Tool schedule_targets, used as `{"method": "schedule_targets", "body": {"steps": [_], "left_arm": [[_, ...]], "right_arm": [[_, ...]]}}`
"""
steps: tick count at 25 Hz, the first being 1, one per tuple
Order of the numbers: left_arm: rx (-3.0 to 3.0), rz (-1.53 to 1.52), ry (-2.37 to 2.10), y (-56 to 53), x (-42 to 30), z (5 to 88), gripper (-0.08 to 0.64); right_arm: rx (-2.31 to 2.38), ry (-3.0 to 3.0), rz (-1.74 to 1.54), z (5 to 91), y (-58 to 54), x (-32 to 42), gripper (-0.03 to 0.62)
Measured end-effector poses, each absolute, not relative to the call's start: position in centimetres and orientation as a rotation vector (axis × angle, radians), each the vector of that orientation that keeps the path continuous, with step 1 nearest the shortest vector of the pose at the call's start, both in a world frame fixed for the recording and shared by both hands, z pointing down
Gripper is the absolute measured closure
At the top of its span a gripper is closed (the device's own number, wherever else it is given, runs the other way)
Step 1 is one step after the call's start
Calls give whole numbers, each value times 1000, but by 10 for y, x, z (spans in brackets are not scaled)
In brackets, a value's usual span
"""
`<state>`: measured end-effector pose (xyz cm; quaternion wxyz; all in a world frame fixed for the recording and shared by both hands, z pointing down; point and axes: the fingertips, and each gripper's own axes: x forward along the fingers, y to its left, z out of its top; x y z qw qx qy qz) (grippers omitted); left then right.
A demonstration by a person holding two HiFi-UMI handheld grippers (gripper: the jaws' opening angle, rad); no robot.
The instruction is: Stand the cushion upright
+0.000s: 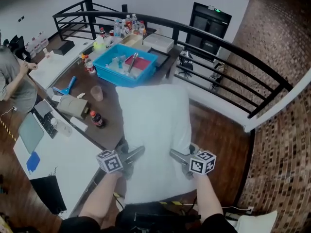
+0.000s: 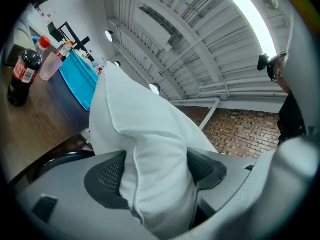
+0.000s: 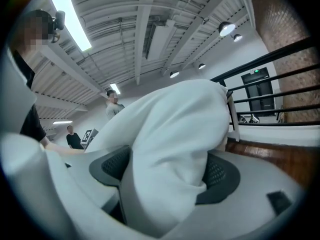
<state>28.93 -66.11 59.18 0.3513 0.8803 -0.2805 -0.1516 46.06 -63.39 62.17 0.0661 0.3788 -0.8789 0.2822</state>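
our left hand-held gripper (image 1: 132, 157) and right hand-held gripper (image 1: 179, 157) are each clamped on the cushion (image 1: 153, 125) at its near end; its long axis runs straight ahead between them.

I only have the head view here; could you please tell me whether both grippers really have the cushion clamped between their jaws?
Observer: Yes for the left. The left gripper view shows the left gripper squeezing a fold of the cushion, piped seam included, between its dark pads.
Operator: Thank you. And the right one?
Observer: The right gripper view shows the right gripper pinching bunched cushion fabric, which bulges out above its jaws.
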Motion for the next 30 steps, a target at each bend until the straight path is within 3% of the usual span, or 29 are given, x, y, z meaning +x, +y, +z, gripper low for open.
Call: {"method": "schedule_targets", "body": {"steps": [9,30], "left_arm": [[2251,-322,-893,-670,280,648,164],[2262,499,-970,-613,279,770,166]], "right_arm": [[1133,-2543,829,679,-634,468,176],[946,-1991,759,828,-566,472,178]]}}
